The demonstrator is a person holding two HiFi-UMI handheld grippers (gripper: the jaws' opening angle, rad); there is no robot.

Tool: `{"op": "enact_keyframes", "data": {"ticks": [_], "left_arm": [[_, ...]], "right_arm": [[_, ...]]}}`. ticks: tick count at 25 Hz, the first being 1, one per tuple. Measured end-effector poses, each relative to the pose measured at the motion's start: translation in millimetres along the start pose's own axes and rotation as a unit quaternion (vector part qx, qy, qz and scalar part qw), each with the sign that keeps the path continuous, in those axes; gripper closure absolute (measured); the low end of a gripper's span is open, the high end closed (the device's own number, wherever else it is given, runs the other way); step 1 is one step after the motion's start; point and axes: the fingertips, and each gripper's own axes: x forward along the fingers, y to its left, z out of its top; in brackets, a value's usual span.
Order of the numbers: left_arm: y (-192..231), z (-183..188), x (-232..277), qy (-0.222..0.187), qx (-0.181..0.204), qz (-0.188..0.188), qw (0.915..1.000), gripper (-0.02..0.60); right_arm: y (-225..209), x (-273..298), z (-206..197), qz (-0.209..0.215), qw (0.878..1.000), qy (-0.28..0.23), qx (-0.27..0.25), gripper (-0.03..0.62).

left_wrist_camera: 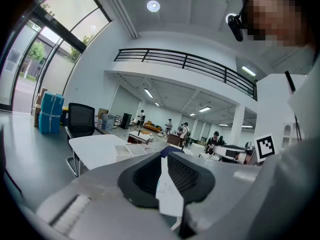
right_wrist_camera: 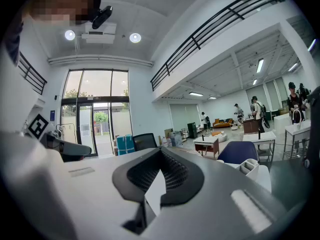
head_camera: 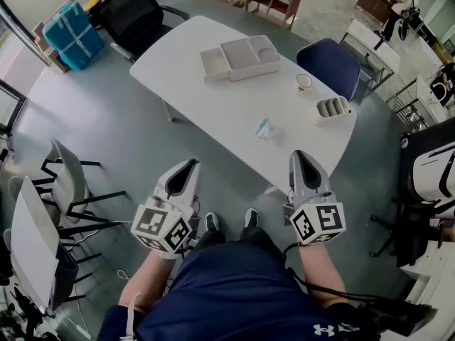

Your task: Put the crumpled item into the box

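The crumpled item (head_camera: 264, 128), a small pale, clear-looking wad, lies on the white table (head_camera: 213, 112) near its front right part. The box (head_camera: 238, 59), a shallow beige tray with a lid part beside it, sits at the table's far middle and shows small in the left gripper view (left_wrist_camera: 129, 151). My left gripper (head_camera: 189, 165) and right gripper (head_camera: 301, 155) are held close to my body, short of the table's near edge, tips pointing at the table. Both are shut with nothing between the jaws (left_wrist_camera: 163, 159) (right_wrist_camera: 160, 151).
A white slotted organizer (head_camera: 332, 109) and a small ring-shaped thing (head_camera: 304, 82) stand at the table's right. A blue chair (head_camera: 330, 66) is behind them, a black office chair (head_camera: 131, 13) at the far left, grey chairs (head_camera: 67, 183) to my left.
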Motion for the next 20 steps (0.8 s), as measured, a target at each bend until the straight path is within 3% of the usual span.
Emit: {"op": "enact_keyframes", "data": {"ticks": [4,11,15,20], "left_arm": [[34.1,5.9,-16.4,-0.002,-0.005,-0.002,1.0000,0.538],[60.8,12.8,-25.5,-0.001,-0.005,-0.024,0.9997,0.538],[76.3,12.9,-27.4,0.003,-0.009,-0.033,0.9994,0.538],[86.9,8.8,-15.4,0.013,-0.017,-0.031,0.9993,0.538]], "right_arm": [[30.0,8.7,-5.5,-0.010,1.000,0.002,-0.006,0.592],[44.9,14.9,-8.5,-0.050,0.999,-0.007,-0.005,0.591],[32.4,32.2,-27.9,-0.084,0.996,0.029,-0.029,0.591],[-0.7,50.3,-57.0,-0.110,0.991,0.077,-0.016,0.591]]}}
